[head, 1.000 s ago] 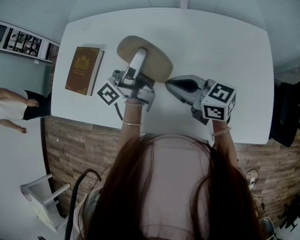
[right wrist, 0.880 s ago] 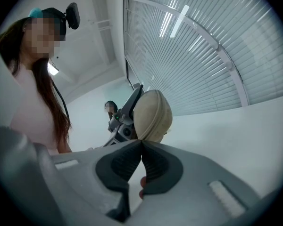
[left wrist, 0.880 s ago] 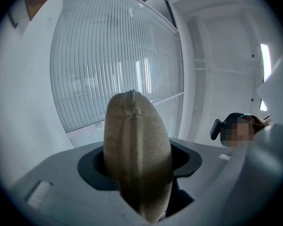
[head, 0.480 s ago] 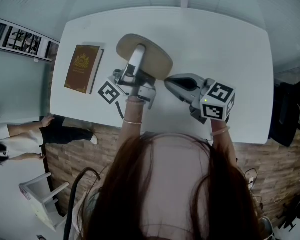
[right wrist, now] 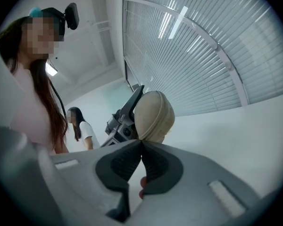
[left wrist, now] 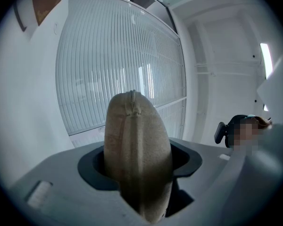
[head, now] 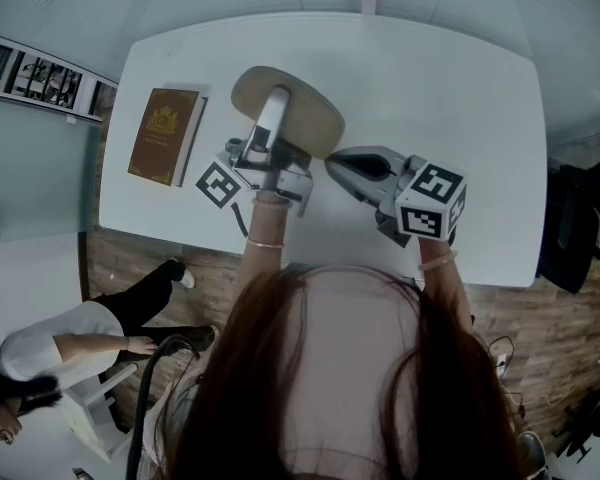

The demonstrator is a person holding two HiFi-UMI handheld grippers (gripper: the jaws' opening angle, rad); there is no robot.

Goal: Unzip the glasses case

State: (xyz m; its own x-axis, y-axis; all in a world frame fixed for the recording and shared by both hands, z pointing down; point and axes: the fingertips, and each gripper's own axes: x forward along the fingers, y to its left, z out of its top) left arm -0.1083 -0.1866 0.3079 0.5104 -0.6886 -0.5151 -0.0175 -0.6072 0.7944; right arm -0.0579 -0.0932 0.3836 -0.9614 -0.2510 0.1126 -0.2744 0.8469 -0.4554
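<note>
Case [head: 315,128] is sitting broad face up over the middle of the desk [head: 430,78], the one big white top that is carrying everything; whether it is touching the top I cannot tell. Off the desk's left edge one bystander [head: 50,353] is walking over the floor and is now showing lower in the head view than a second ago, which is meaning nothing for the job. One book [head: 164,136] is resting well apart to the left of the case, untouched. On the one case itself little is changing. Over the last second it is drifting only a touch to the left, and its zip, running along the edge that is facing the left gripper view, is looking closed all the way. Two tools are working on it. The left tool [head: 276,103] is clamping the case from above and below, its jaws spread only as far as the case is thick. The right tool [head: 331,162] is creeping a little leftward, so its tips are now meeting the case's near end. Its jaws are pressing together, and whether the pull is pinched between them I cannot tell. I am judging that the gripping is about settled and the drawing of the zip is not yet begun. Two marker cubes [head: 218,186], one per tool, are facing up.
</note>
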